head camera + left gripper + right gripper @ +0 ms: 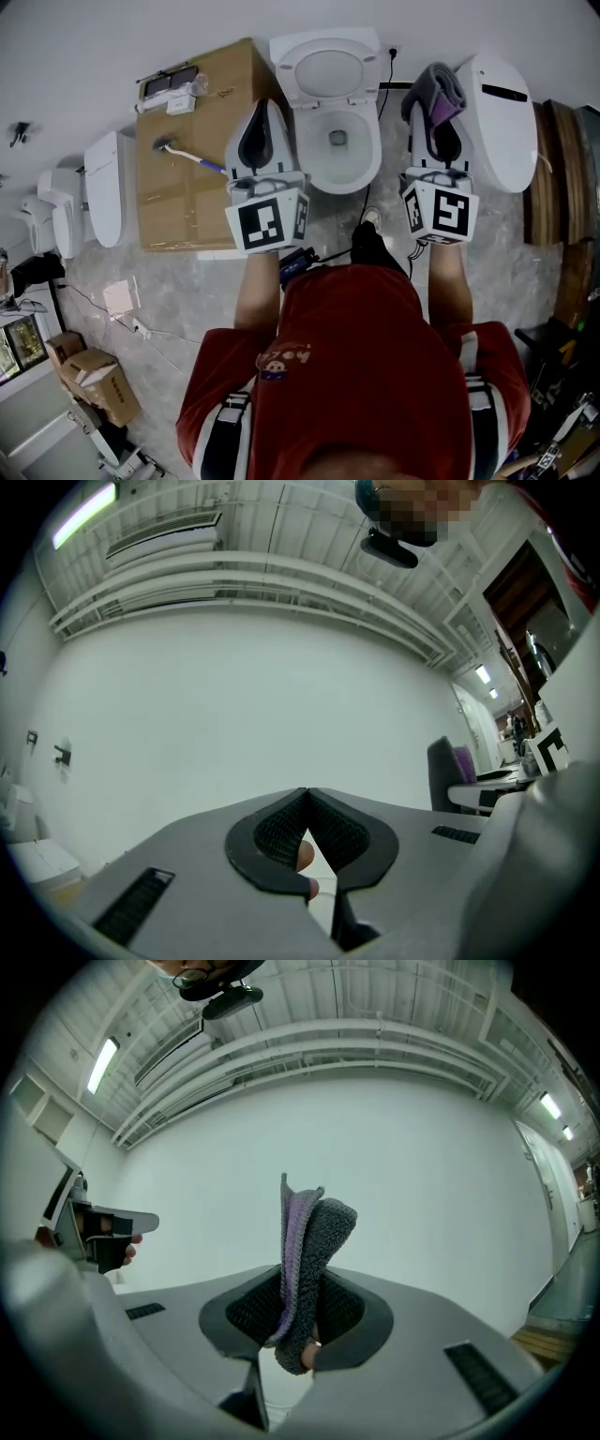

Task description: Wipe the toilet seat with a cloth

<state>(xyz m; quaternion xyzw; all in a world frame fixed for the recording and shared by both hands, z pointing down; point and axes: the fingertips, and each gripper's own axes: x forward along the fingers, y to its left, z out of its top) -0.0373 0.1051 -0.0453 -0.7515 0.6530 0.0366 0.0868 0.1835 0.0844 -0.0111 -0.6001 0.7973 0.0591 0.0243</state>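
A white toilet [330, 133] stands at the top middle of the head view, lid up, its seat ring [309, 169] around the open bowl. My left gripper [264, 111] hovers at the seat's left side, shut with nothing in it; in the left gripper view its tips [306, 792] meet against a blank wall. My right gripper [433, 98] is to the right of the bowl, shut on a grey and purple cloth [439, 92]. The cloth [305, 1241] sticks up from the closed jaws in the right gripper view.
A cardboard box [192, 155] left of the toilet carries a toilet brush [187, 154] and small items. Another white toilet [502, 117] stands to the right, more fixtures [103, 187] to the left. A dark shoe [367, 246] and cables lie on the tiled floor.
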